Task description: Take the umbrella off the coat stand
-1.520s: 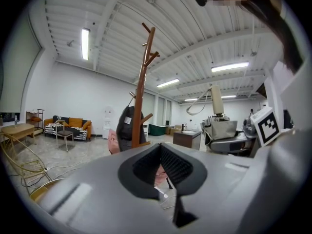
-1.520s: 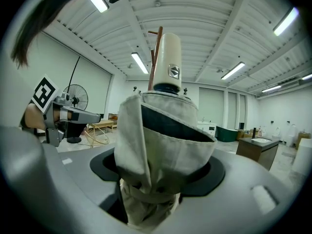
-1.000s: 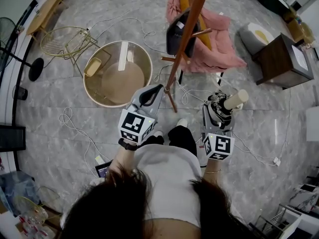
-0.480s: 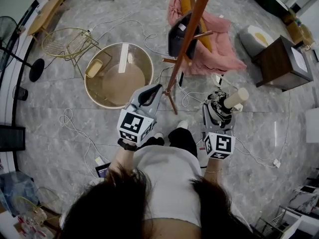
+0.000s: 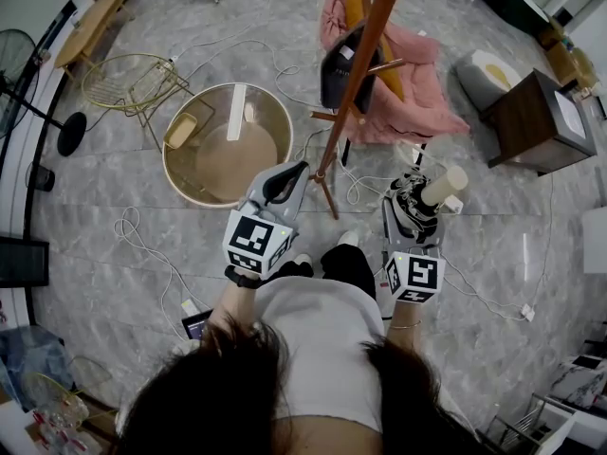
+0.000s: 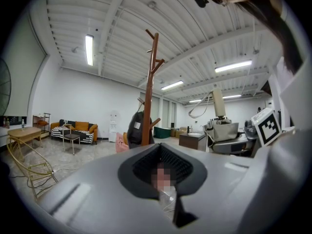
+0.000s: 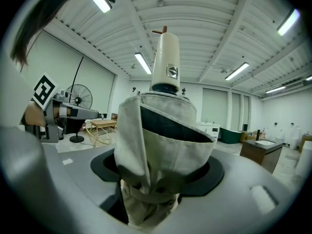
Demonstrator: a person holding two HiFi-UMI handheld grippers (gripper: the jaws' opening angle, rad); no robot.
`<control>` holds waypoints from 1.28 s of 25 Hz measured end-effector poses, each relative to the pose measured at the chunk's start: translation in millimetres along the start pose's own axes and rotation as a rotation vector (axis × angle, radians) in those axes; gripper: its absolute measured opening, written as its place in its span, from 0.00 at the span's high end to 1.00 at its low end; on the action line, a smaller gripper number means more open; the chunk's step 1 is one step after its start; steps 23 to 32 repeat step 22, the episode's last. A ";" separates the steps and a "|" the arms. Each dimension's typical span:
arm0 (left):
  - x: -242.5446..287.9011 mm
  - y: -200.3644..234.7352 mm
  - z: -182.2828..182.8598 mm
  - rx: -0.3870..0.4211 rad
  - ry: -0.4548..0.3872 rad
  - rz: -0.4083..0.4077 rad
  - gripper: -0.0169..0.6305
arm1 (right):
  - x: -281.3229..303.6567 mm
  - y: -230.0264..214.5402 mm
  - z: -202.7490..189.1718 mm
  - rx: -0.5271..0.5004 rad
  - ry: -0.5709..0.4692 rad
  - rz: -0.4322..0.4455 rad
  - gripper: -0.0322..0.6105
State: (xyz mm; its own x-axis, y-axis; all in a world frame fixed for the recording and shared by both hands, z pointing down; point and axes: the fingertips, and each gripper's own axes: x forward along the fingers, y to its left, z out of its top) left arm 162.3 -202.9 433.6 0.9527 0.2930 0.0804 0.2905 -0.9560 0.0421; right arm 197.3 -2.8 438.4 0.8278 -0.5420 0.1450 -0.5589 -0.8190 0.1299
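Note:
The folded umbrella (image 5: 417, 209), beige-grey fabric with a cream handle (image 5: 446, 186), stands upright in my right gripper (image 5: 415, 207), which is shut on its fabric body. In the right gripper view the umbrella (image 7: 163, 130) fills the gap between the jaws, handle on top. It hangs clear of the brown coat stand (image 5: 356, 74), which rises just left of it. My left gripper (image 5: 289, 173) is held beside the stand's pole with its jaws together and nothing in them. From the left gripper view, the stand (image 6: 152, 82) is ahead and the umbrella (image 6: 218, 106) to the right.
A black bag (image 5: 337, 69) hangs on the stand. A round glass table (image 5: 226, 140) and a gold wire chair (image 5: 128, 79) are at the left. Pink cloth (image 5: 417, 93) lies behind the stand. A dark wooden cabinet (image 5: 536, 117) stands at the right. Cables trail over the floor.

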 end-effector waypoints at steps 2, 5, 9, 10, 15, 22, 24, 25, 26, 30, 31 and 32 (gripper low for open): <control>0.0 0.0 0.2 -0.002 -0.004 0.001 0.88 | 0.2 -0.2 0.1 0.001 -0.001 -0.001 0.47; 0.3 1.0 -0.6 -0.005 -0.006 0.003 0.88 | 1.4 0.6 0.4 0.001 -0.002 0.001 0.47; -1.9 1.3 0.8 -0.006 -0.008 0.006 0.88 | 0.5 0.4 2.3 0.003 -0.003 0.002 0.47; -2.3 1.6 1.1 -0.007 -0.009 0.008 0.88 | 0.5 0.3 2.5 0.003 -0.003 0.002 0.47; -3.9 4.2 0.8 -0.009 -0.011 0.012 0.88 | 1.7 1.4 2.2 0.000 0.000 0.007 0.47; -6.9 -0.1 -0.7 -0.011 -0.009 0.011 0.88 | -2.3 4.2 1.2 0.002 -0.001 0.013 0.47; -6.9 -0.1 -0.7 -0.011 -0.009 0.011 0.88 | -2.3 4.2 1.2 0.002 -0.001 0.013 0.47; -6.9 -0.1 -0.7 -0.011 -0.009 0.011 0.88 | -2.3 4.2 1.2 0.002 -0.001 0.013 0.47; -6.9 -0.1 -0.7 -0.011 -0.009 0.011 0.88 | -2.3 4.2 1.2 0.002 -0.001 0.013 0.47; -6.9 -0.1 -0.7 -0.011 -0.009 0.011 0.88 | -2.3 4.2 1.2 0.002 -0.001 0.013 0.47; -6.9 -0.1 -0.7 -0.011 -0.009 0.011 0.88 | -2.3 4.2 1.2 0.002 -0.001 0.013 0.47; -6.9 -0.1 -0.7 -0.011 -0.009 0.011 0.88 | -2.3 4.2 1.2 0.002 -0.001 0.013 0.47</control>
